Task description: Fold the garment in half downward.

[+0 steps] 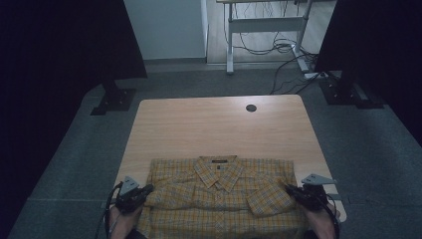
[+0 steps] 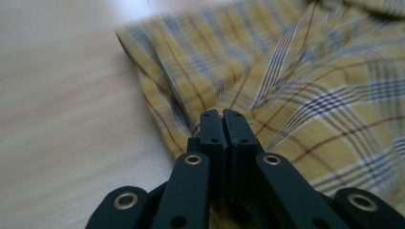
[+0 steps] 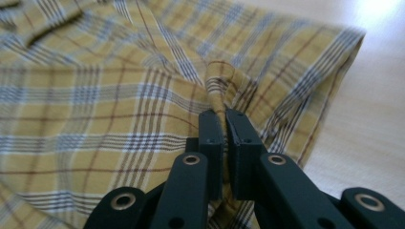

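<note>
Yellow plaid shirt [image 1: 219, 196] lies flat, collar up, on the near half of the table [image 1: 219, 124], centred, its hem running off the near edge. Left gripper [image 1: 147, 189] pinches the shirt's left side, jaws clamped on a small ridge of cloth [image 2: 220, 113]. Right gripper [image 1: 288, 189] pinches the right side the same way, with a tuck of fabric [image 3: 218, 86] bunched up between its closed tips. Far half of the table is bare wood apart from a round cable hole [image 1: 251, 107] near the far edge. Narrow strips of bare wood flank the shirt on both sides. On the floor beyond: two dark stand bases [image 1: 115, 99], a desk frame [image 1: 266, 30] and loose cables [image 1: 286, 59], all well apart from the table.
</note>
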Available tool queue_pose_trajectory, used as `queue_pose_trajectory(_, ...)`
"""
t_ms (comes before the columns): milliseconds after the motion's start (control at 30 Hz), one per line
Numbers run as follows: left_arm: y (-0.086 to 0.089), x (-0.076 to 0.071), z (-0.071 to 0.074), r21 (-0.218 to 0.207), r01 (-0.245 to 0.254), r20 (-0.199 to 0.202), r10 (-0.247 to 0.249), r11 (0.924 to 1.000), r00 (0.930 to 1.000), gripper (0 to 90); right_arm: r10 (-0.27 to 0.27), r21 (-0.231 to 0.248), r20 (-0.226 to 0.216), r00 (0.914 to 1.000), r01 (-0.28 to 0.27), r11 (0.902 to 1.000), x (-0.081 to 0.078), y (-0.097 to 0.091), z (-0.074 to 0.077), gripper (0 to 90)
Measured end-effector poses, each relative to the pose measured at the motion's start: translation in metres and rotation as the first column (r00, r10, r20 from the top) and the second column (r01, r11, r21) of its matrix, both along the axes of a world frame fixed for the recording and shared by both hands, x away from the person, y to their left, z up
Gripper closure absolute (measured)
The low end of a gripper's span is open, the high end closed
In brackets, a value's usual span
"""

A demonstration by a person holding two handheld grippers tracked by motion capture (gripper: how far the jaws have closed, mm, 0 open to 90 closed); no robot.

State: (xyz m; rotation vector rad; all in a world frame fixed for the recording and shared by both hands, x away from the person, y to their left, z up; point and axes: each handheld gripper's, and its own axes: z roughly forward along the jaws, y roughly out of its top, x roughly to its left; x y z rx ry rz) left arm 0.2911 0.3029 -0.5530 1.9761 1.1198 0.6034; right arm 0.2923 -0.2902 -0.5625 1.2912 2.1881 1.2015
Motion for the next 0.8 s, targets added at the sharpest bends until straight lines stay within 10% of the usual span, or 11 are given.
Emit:
queue_pose_trajectory(267,-0.002,0.027,0.002,0.034,-0.010,-0.012,0.011,0.9994,0.9999,87.8,-0.024,-0.037,-0.028,0.9993,0.023,0.9990,0.021,0.006,-0.004,84.7)
queue_pose_trajectory(800,-0.009,0.125,0.012,0.083,-0.040,-0.058,0.045,0.9958,0.9973,87.7,-0.117,-0.029,-0.042,0.9922,0.116,0.9928,0.109,0.011,0.001,83.8)
